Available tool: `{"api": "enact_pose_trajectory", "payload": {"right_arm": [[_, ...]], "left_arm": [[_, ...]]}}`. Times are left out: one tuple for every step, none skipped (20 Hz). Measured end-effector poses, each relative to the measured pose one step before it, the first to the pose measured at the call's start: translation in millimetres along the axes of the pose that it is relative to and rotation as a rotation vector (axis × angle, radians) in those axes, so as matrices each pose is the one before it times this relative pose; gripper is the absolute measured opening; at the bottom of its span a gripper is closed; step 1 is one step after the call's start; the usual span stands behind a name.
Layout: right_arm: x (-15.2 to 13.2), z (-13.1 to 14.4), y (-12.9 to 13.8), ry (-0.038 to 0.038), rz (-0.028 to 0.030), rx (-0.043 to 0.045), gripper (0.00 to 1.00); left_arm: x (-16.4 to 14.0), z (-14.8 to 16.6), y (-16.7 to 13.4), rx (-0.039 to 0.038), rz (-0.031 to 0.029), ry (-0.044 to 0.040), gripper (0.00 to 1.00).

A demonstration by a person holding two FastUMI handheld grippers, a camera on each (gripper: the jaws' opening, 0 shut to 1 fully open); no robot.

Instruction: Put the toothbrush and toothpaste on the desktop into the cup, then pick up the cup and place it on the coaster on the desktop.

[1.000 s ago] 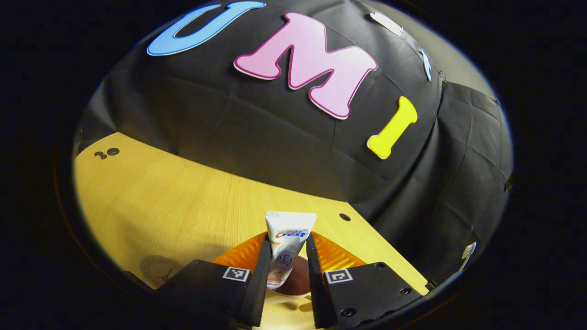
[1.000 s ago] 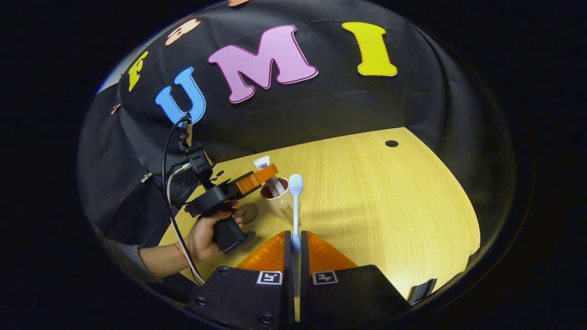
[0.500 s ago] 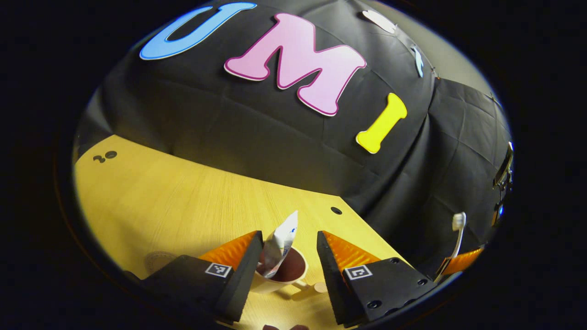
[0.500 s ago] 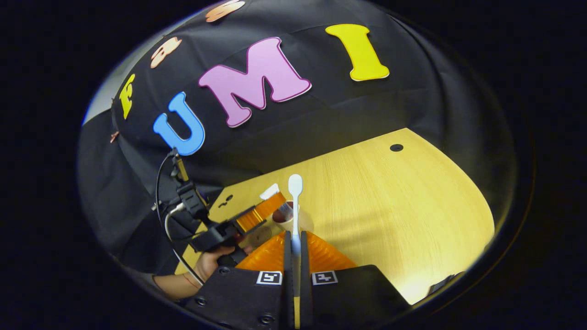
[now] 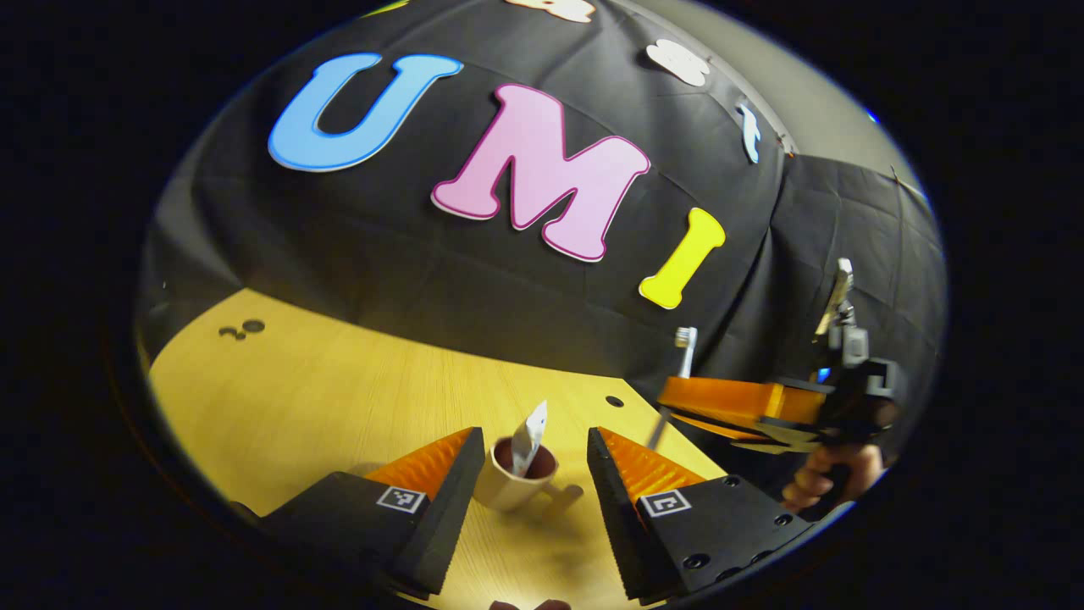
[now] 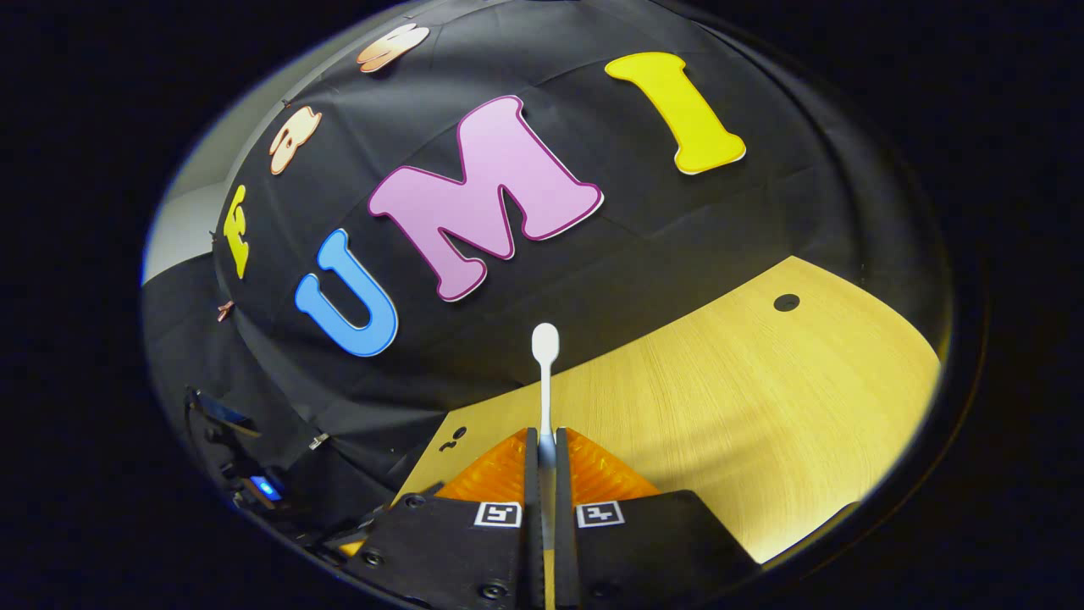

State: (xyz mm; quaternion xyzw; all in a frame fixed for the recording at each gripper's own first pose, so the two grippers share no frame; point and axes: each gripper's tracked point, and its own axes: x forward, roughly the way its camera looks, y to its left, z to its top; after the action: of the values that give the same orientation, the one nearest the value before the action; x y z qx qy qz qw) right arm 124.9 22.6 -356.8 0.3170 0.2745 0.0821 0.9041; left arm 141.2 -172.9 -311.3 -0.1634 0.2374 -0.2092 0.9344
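We find the toothpaste [image 5: 532, 436] standing tilted in the cup [image 5: 511, 479] on the desktop [image 5: 339, 398]; left gripper [image 5: 529, 457] spread around it, right gripper [image 6: 542, 449] pinching the upright toothbrush [image 6: 544, 373]

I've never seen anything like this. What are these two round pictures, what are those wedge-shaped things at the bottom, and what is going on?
There is no robot here: a person holds a hand-held gripper in each hand, and a small fisheye camera rides on each, looking along its two fingers. In the left gripper view, the left hand-held gripper is open, with a cup on the wooden desk between its fingers. A toothpaste tube already stands in the cup. Farther right you see the person's hand with the other tool. In the right gripper view, the right hand-held gripper is clamped on a toothbrush, head up.
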Motion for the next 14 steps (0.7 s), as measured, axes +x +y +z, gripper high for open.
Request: {"api": "enact_pose_trajectory", "payload": {"right_arm": [[11.06,0.16,-1.44,-0.01138,-0.00474,0.00288,0.09],[8.56,0.29,-2.34,-0.01093,-0.00928,0.00144,0.09],[7.35,2.21,-3.54,-0.01848,-0.00677,0.00235,0.09],[8.39,2.63,-1.9,-0.0209,-0.00645,-0.0019,0.09],[7.98,-0.05,-2.42,-0.00995,-0.00345,-0.00141,0.09],[7.64,-0.91,-1.78,-0.00769,-0.00106,0.00014,0.08],[6.68,-2.65,-3.33,-0.00524,-0.00409,-0.00645,0.08],[8.22,-3.54,-4.56,-0.00295,-0.00621,-0.01141,0.09],[5.16,-4.38,-3.93,-0.00151,-0.00613,-0.01568,0.09],[4.63,-5.06,-3.21,0.00213,-0.00634,-0.013,0.09],[4.26,-4.38,-1.6,-0.00144,0.00061,-0.00601,0.09],[3.21,-3.82,-0.15,-0.00246,0.00027,-0.00609,0.09],[2.07,-5.26,-1.14,0.00041,-0.0018,-0.01008,0.09],[2.42,-6.33,-1.48,0.00183,-0.00497,-0.01369,0.08]], "left_arm": [[-12.81,-4.8,3.4,-0.0283,0.0062,0.0164,0.77],[-12.44,-5.29,5.76,-0.01541,0.01557,0.01202,0.77],[-11.45,-3.17,7.82,-0.00578,0.01987,0.01078,0.77],[-8.55,-5.38,6.32,-0.00335,0.01664,0.01124,0.77],[-9.07,-3.56,6.53,-0.00387,0.01435,0.00939,0.77],[-7.09,-4.49,4.46,-0.00216,0.01052,0.00832,0.77],[-7.91,-3.87,5.36,0.00103,0.00936,0.00831,0.77],[-4.59,-4.79,5.35,0.00157,0.00859,0.00443,0.77],[-4.31,-2.27,3.68,0.0001,0.00698,0.0032,0.77],[-3.86,-2.33,4.36,0.00018,0.00576,-0.00027,0.77],[-2.28,-0.78,2.47,0.00046,0.00284,-0.00199,0.77],[-0.14,-1.39,1.21,0.0006,0.00365,-0.00383,0.77],[-0.03,-0.42,2.01,-0.00157,0.00048,-0.00054,0.77],[-0.29,-1.95,1.88,-0.00295,0.00239,-0.00107,0.77]]}}
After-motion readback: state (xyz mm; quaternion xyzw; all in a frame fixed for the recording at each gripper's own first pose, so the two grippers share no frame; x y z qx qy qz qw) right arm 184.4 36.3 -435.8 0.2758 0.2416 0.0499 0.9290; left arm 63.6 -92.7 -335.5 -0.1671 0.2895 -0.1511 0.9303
